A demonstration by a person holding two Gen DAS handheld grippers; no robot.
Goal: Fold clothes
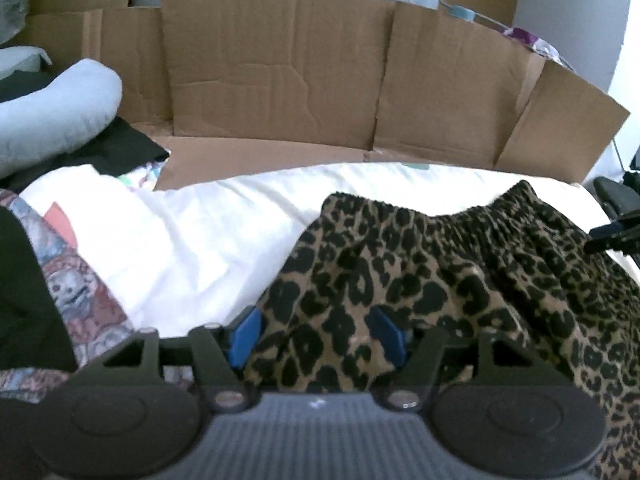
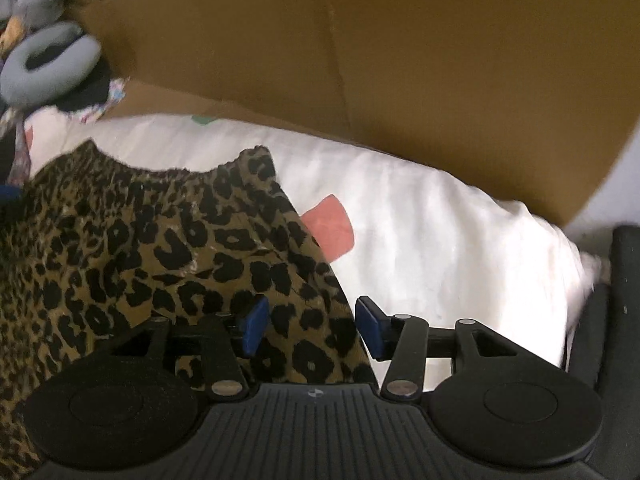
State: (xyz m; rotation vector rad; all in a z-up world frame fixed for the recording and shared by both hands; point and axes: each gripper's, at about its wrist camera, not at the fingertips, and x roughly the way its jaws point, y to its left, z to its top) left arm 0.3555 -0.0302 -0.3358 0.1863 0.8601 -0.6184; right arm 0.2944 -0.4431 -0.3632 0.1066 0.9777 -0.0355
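Looking down along my left gripper (image 1: 316, 334), I see its 2 blue pads (image 1: 246, 334) standing apart with a fold of the leopard-print garment (image 1: 460, 280) lying between them — the cloth sits in the gap, but the pads are not pressing it, so that claw is released. My right gripper (image 2: 312, 330) is spread too; the garment's (image 2: 160, 248) edge runs between its pads (image 2: 256, 330), and the right-hand pad stands clear over the white sheet (image 2: 440, 240).

The garment lies on the white sheet (image 1: 192, 240) with its gathered elastic waistband (image 1: 440, 212) on the far side from me, near the cardboard wall (image 1: 280, 72) that stands along the sheet's back edge. A pink patch (image 2: 332, 232) on the sheet shows just beside the garment's right edge. Off to the left lie a grey ring-shaped cushion (image 2: 48, 68), some black fabric (image 1: 120, 148), and a patterned cloth (image 1: 80, 296) — all apart from the garment.
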